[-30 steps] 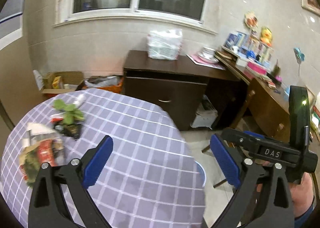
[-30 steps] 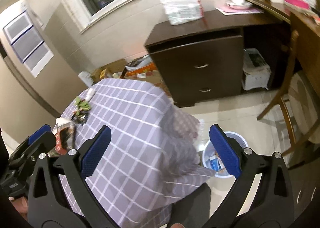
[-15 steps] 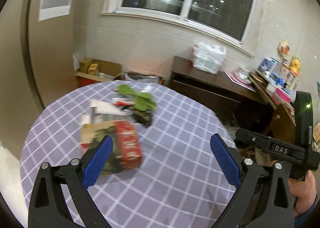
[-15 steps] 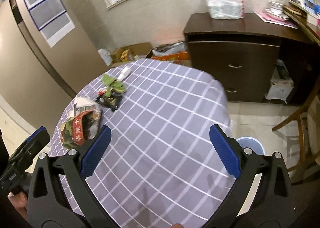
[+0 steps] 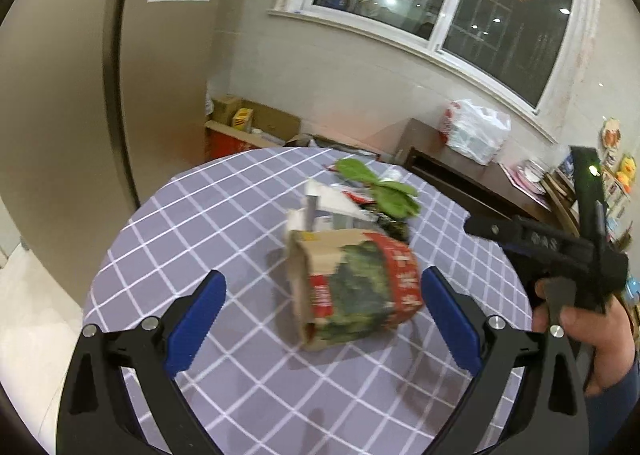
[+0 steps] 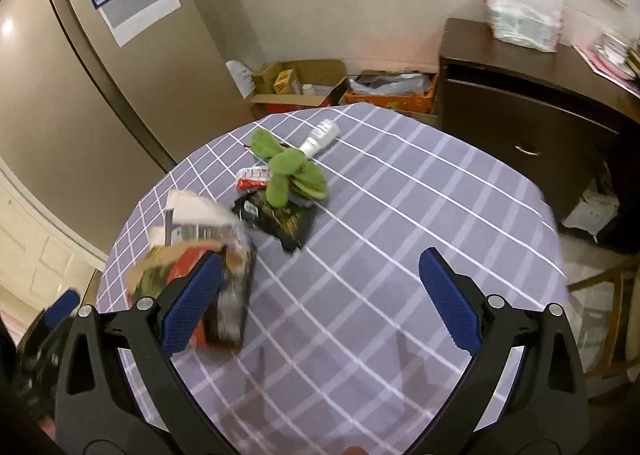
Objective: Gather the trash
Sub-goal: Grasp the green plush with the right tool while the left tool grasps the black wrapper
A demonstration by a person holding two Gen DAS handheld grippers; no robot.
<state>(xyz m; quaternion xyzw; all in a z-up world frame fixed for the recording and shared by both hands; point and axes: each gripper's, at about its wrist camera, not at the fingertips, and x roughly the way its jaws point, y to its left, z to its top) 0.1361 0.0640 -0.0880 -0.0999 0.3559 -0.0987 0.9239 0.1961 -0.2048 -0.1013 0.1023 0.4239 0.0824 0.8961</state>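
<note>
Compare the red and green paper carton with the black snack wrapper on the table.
The paper carton is bulky, torn open and mostly red and green; the black wrapper is flat and dark. The carton sits nearer the left tongs; the wrapper lies farther back, partly under green leaves. Both rest on the checked tablecloth.

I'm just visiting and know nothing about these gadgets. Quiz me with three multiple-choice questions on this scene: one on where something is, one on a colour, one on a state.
1. Where do the green leaves lie?
A. on the floor
B. on the checked table, partly over a dark wrapper
C. on the dark cabinet

2. What colour are the pads of the left gripper?
A. blue
B. yellow
C. white

3. How do the left gripper's jaws stand around the red-and-green carton?
A. shut on it
B. open, the carton between them
C. shut and empty

Answers:
1 B, both views show them on the table.
2 A, the pads are blue.
3 B, both pads stand apart from the carton's sides.
</note>
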